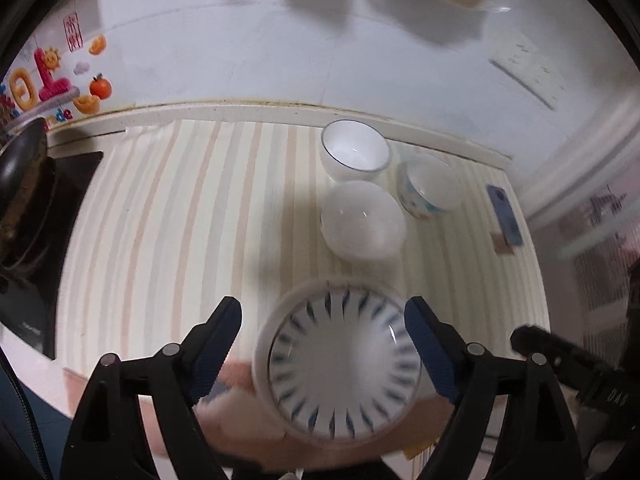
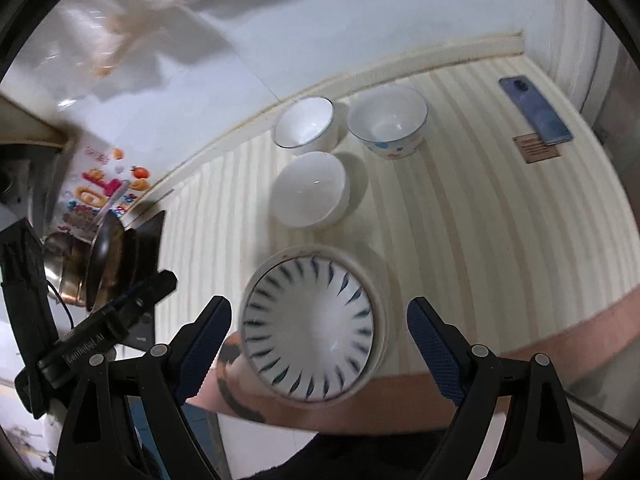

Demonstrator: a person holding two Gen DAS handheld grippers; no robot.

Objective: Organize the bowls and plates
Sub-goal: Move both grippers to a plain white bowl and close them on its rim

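Blue-rayed bowl (image 1: 340,364) sits upright, mouth up, between wide left claw (image 1: 323,344) fingers, unpinched.

The cream striped desk (image 2: 500,240) carries four bowls: blue-dashed (image 2: 310,328), plain white (image 2: 308,188), blue-rimmed (image 2: 304,122), cartoon-printed (image 2: 388,120); plus a blue phone (image 2: 536,110).

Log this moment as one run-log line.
left gripper: open, around striped bowl, no contact | right gripper: open, same bowl | three bowls behind: plain, blue-rimmed, patterned | unstacked
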